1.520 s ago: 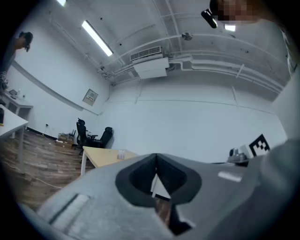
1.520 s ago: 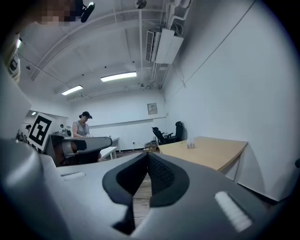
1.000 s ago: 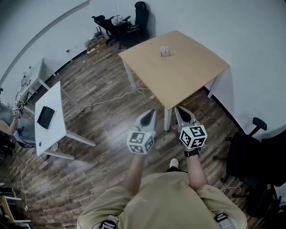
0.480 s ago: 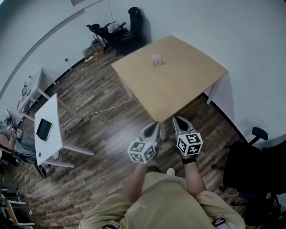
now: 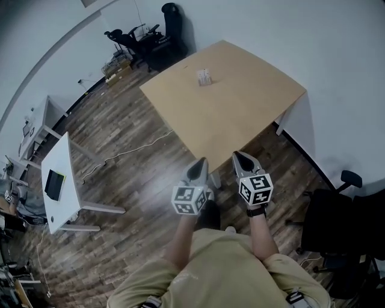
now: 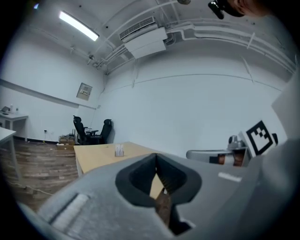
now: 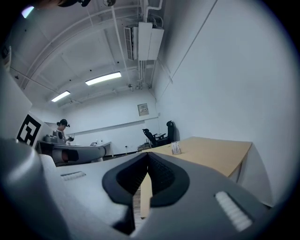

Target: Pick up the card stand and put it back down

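The card stand (image 5: 204, 77) is a small pale upright holder on the far part of the wooden table (image 5: 240, 114). It also shows small in the left gripper view (image 6: 119, 150) and in the right gripper view (image 7: 176, 148). Both grippers are held side by side in front of the person, just short of the table's near corner and well away from the stand. My left gripper (image 5: 200, 162) is shut with nothing in it, its jaws meeting at the tip (image 6: 156, 157). My right gripper (image 5: 240, 155) is likewise shut and empty (image 7: 148, 155).
A white desk (image 5: 57, 180) carrying a dark flat device stands at the left. Black office chairs (image 5: 171, 18) sit by the far wall, another black chair (image 5: 337, 210) at the right. A cable (image 5: 129, 150) lies on the wood floor. Another person (image 7: 62, 129) stands far off.
Both grippers have moved forward to the table's near corner, staying shut. The table and card stand now appear closer in the head view.
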The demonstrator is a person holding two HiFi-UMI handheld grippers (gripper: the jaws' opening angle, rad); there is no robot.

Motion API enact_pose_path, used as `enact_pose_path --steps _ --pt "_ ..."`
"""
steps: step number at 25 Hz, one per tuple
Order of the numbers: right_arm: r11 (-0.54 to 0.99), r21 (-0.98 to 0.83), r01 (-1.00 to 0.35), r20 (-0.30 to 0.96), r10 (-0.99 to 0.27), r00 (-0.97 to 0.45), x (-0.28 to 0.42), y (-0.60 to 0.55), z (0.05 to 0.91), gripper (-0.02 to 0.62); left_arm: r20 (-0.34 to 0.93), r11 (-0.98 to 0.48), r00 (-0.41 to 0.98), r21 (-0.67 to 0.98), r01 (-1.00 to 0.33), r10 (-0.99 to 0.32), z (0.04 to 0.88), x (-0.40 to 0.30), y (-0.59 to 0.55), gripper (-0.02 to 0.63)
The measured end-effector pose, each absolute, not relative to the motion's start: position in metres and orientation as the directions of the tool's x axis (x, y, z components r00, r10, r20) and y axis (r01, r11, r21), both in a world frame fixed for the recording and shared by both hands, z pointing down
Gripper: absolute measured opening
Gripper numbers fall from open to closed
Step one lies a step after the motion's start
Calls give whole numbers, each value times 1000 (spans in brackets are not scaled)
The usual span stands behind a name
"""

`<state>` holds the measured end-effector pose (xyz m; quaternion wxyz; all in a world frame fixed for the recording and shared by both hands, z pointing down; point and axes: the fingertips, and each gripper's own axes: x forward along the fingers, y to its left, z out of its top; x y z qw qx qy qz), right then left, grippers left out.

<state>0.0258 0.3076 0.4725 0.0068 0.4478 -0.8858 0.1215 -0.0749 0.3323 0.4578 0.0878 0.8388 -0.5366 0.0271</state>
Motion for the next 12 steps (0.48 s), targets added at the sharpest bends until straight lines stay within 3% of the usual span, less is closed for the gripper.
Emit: enact_pose_path --steps 8,12 --pt "632 -92 -770 66 -768 -638 -6 196 445 5 88 -398 412 141 -907 -907 442 -112 199 5" --pt "613 -43 -789 127 -780 -613 -27 134 442 5 61 -427 435 113 -897 -898 424 -132 131 5"
